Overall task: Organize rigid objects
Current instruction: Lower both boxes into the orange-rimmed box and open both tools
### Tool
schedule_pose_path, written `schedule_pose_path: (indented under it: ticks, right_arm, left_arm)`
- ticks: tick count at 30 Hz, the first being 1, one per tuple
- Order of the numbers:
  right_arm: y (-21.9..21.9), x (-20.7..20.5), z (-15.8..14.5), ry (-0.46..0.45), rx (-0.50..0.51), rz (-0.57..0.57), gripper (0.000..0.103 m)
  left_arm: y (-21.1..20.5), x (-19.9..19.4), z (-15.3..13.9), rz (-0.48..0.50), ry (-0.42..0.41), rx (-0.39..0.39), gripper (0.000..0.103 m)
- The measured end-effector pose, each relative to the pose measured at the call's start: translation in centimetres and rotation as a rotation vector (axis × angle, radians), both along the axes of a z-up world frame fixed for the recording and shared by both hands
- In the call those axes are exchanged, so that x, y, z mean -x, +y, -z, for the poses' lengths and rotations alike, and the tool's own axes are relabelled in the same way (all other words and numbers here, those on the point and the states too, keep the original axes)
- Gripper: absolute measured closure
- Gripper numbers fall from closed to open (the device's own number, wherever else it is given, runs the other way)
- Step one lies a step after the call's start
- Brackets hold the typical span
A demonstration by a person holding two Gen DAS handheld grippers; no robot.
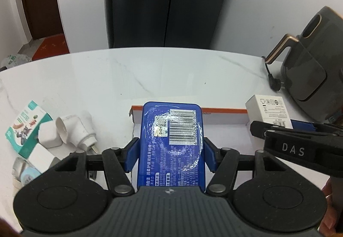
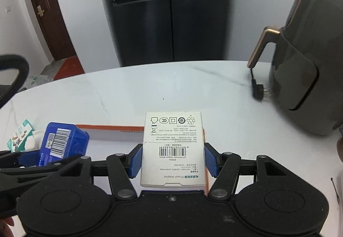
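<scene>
While the left claw [image 1: 170, 151] clamps a blue box [image 1: 171, 142], the right claw [image 2: 172, 158] beside it clamps a white adapter box [image 2: 173, 149] above the orange-edged tray [image 1: 225, 118] on the desk [image 1: 150, 74].

The right gripper [image 2: 172, 158] clamps a white box [image 2: 172, 149] above the orange-edged tray [image 2: 111, 133], apparently not touching it.

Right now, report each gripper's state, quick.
Left gripper: shut on the blue box.
Right gripper: shut on the white adapter box.
</scene>
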State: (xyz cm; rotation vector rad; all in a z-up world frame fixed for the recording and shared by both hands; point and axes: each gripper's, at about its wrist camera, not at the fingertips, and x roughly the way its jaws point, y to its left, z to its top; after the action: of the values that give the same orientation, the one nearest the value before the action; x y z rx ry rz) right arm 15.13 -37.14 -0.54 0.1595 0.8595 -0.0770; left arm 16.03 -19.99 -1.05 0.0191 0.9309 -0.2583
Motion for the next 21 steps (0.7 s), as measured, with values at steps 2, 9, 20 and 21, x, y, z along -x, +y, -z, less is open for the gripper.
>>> schedule_pose_path:
  ticks: [2,9,20,21]
  right_arm:
    - [0.2,-0.5,0.4,0.001,0.005,-0.004,0.032]
    - [0.7,-1.5,1.7,0.003,0.005,-0.014,0.031]
    - [0.0,1.6,-0.2,-0.067,0.014,0.038,0.025]
    - [-0.2,2.0,-0.5,-0.068,0.011,0.043,0.025]
  left_arm:
    - [-0.1,-0.3,0.5,-0.004,0.009,-0.004,0.041]
    - [-0.4,-1.4,2.2,0.006,0.037,-0.019,0.041]
    - [-0.5,-1.1,2.0,0.036,0.056,0.029,0.019]
    - [-0.2,-0.8,1.8,0.030,0.058,0.032,0.018]
